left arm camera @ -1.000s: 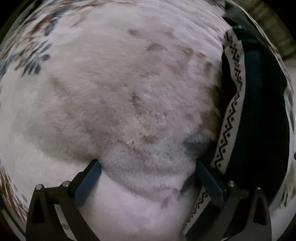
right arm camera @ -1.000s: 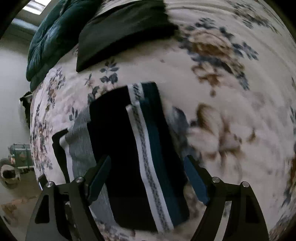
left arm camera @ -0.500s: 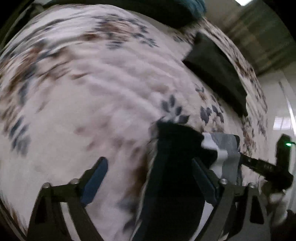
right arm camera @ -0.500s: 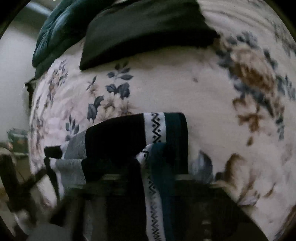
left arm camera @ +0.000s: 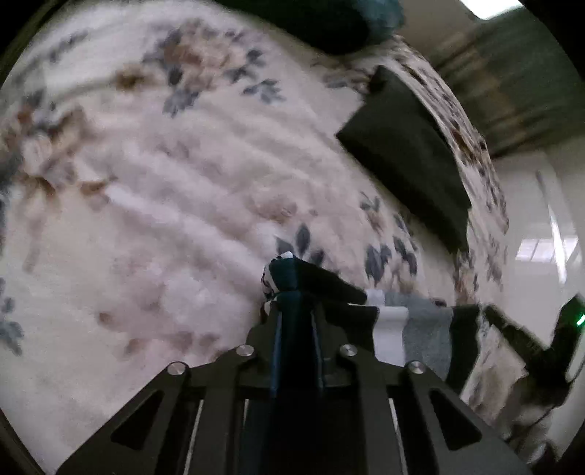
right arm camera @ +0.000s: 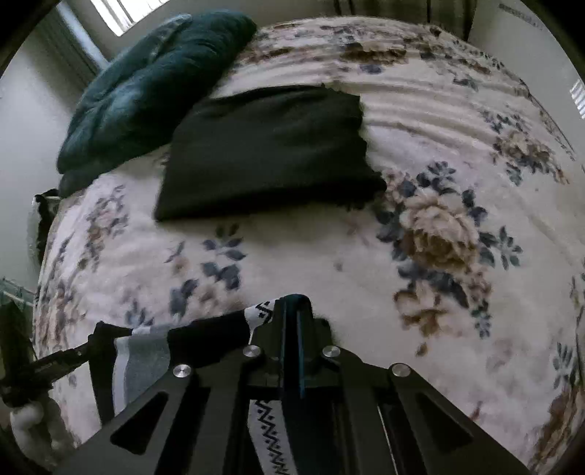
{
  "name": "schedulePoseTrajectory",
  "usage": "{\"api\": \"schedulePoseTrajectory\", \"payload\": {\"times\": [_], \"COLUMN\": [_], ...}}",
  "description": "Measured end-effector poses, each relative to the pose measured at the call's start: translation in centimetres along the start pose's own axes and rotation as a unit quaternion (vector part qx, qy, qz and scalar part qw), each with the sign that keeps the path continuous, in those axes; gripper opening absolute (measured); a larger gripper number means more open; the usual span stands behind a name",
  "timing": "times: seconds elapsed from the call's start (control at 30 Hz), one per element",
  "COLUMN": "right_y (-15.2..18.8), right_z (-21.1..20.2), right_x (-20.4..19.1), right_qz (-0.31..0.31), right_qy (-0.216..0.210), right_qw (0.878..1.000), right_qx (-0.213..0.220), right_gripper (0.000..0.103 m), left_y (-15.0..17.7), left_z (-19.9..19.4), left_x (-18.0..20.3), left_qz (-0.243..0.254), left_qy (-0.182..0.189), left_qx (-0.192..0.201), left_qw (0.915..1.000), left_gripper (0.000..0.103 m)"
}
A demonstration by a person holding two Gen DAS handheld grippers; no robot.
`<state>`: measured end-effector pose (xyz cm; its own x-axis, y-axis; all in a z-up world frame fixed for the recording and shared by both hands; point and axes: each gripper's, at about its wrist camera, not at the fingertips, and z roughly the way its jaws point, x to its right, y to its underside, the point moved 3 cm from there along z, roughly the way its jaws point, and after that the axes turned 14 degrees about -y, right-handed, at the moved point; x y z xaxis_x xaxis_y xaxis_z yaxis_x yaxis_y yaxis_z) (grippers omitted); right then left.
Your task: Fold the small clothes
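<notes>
Both clenched on the striped garment [left arm camera: 413,329]: left claw [left arm camera: 294,288] pinching a bunched corner by the teal band, right claw [right arm camera: 294,310] gripping next to the white zigzag trim. Held just above the near edge of the bed [right arm camera: 329,237], slack between the two grips. Probably light, soft and floppy, not slippery; best taken at corners or along hems. Plush floral blanket underneath, folded black cloth [right arm camera: 270,146] farther back, teal pillow [right arm camera: 153,80] at far left, window [right arm camera: 117,9] behind.
</notes>
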<state>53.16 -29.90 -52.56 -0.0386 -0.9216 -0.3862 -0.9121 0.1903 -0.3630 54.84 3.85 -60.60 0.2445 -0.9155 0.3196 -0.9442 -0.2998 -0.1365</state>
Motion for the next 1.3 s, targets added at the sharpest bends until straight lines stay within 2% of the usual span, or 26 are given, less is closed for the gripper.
{"api": "schedulePoseTrajectory", "payload": {"times": [0.1,0.17,0.23,0.3,0.37,0.4,0.43,0.5,0.57,0.67,0.8,0.87,0.9,0.97,1.0,1.13,1.2,1.3], "right_y": [-0.8,-0.8,-0.5,0.2,0.8,0.9,0.8,1.1,2.0,5.7,12.5,14.9,16.0,17.0,17.2,18.0,19.3,21.0], "right_z": [2.9,4.1,5.3,5.9,6.2,5.8,5.1,3.6,1.8,-0.4,0.0,0.6,0.7,-0.2,-1.0,-5.1,-5.1,-2.5], "right_x": [2.1,2.5,3.3,4.2,4.5,4.7,5.0,5.8,6.6,7.9,8.7,8.6,8.4,7.8,7.6,7.6,8.1,8.9], "right_qz": [0.039,0.026,0.024,0.029,0.034,0.046,0.065,0.108,0.139,0.192,0.262,0.281,0.288,0.289,0.291,0.307,0.323,0.324], "right_qy": [-0.017,0.0,0.017,0.022,0.003,-0.011,-0.028,-0.068,-0.087,-0.115,-0.152,-0.166,-0.176,-0.172,-0.17,-0.157,-0.151,-0.121], "right_qw": [0.999,0.999,0.998,0.997,0.994,0.994,0.992,0.985,0.979,0.963,0.928,0.916,0.913,0.919,0.92,0.925,0.918,0.912], "right_qx": [-0.029,-0.038,-0.056,-0.073,-0.101,-0.102,-0.103,-0.12,-0.118,-0.149,-0.217,-0.232,-0.23,-0.208,-0.199,-0.159,-0.176,-0.222], "right_gripper": [0.004,0.004,0.004,0.004,0.005,0.008,0.013,0.036,0.047,0.058,0.058,0.058,0.043,0.013,0.01,0.009,0.009,0.013], "left_y": [-1.0,-1.1,-1.3,-1.4,-1.4,-1.3,-1.3,-1.4,-1.6,-1.5,-0.9,-0.9,-0.9,-1.1,-1.2,-1.2,-1.2,-1.4], "left_z": [1.3,1.5,1.5,1.6,1.5,1.4,1.2,0.4,-0.3,-0.1,1.8,2.5,2.6,2.6,2.6,2.2,2.4,3.0], "left_x": [0.3,0.8,0.6,0.1,0.0,0.0,0.0,0.0,0.1,0.5,1.6,2.0,2.1,2.3,2.4,3.0,3.2,3.2], "left_qz": [0.006,0.027,0.017,-0.014,-0.011,-0.002,0.002,0.009,0.015,0.03,0.041,0.044,0.043,0.043,0.044,0.063,0.068,0.06], "left_qy": [-0.002,-0.012,0.011,0.053,0.059,0.054,0.05,0.058,0.066,0.059,0.048,0.036,0.032,0.028,0.028,0.029,0.028,0.03], "left_qx": [-0.009,-0.006,-0.01,-0.026,-0.03,-0.03,-0.03,-0.026,-0.016,-0.011,-0.03,-0.029,-0.029,-0.028,-0.028,-0.026,-0.029,-0.033], "left_qw": [0.9999,0.9996,0.9997,0.9982,0.9977,0.9981,0.9983,0.9979,0.9976,0.9977,0.9976,0.998,0.9981,0.9983,0.9982,0.9973,0.9969,0.9972], "left_gripper": [0.012,0.012,0.012,0.013,0.019,0.022,0.03,0.039,0.061,0.061,0.061,0.061,0.061,0.061,0.061,0.061,0.061,0.061]}}
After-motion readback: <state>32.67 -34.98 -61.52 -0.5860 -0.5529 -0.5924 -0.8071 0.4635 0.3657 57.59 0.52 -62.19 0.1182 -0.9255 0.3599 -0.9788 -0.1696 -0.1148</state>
